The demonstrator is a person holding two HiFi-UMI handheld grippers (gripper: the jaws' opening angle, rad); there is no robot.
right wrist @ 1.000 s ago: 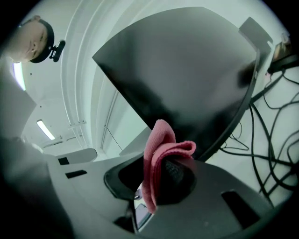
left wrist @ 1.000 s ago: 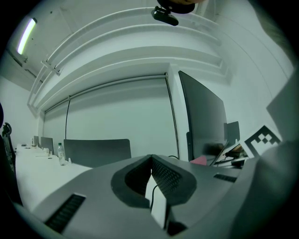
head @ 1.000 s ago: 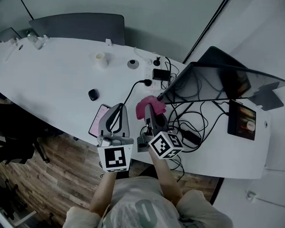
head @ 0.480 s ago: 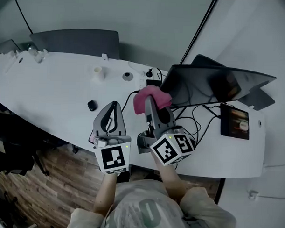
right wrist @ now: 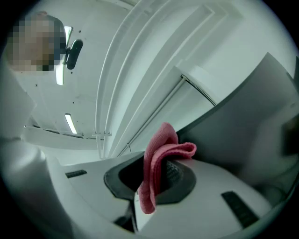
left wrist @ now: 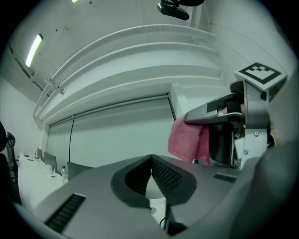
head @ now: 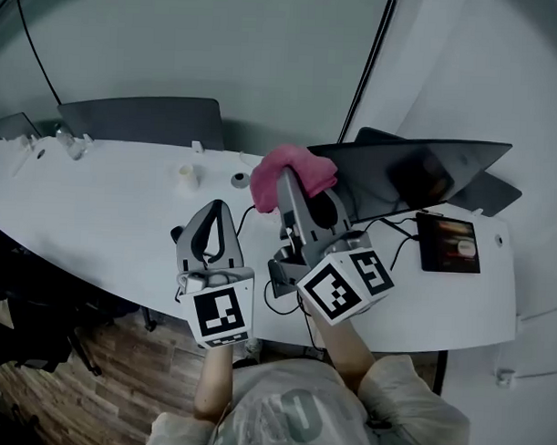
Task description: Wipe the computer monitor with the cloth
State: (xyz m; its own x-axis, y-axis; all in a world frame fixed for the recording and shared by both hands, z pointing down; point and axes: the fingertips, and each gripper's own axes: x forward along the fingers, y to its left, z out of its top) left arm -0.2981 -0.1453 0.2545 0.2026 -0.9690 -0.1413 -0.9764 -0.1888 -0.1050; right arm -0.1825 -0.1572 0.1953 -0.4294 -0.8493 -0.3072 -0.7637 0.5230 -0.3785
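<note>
**Kit & clothing, quick look**

Left gripper [head: 220, 207] & right gripper [head: 287, 181]: grey shells, dark ribbed pads [left wrist: 164, 175], slotted vents. Each has a white cube w/ black square markers at its 6 o'clock end, left cube [head: 222, 314] & right cube [head: 345, 283]. Person wears a light grey T-shirt [head: 281, 413] w/ short sleeves & faint chest print.

Head view: the left end of the monitor [head: 417, 172] is being covered by the pink cloth [head: 294, 167]. Right gripper view: the monitor is being cut off by the right edge. Small items [head: 71, 144] at the far end of the table [head: 106, 202] are being shown too small to identify.
</note>
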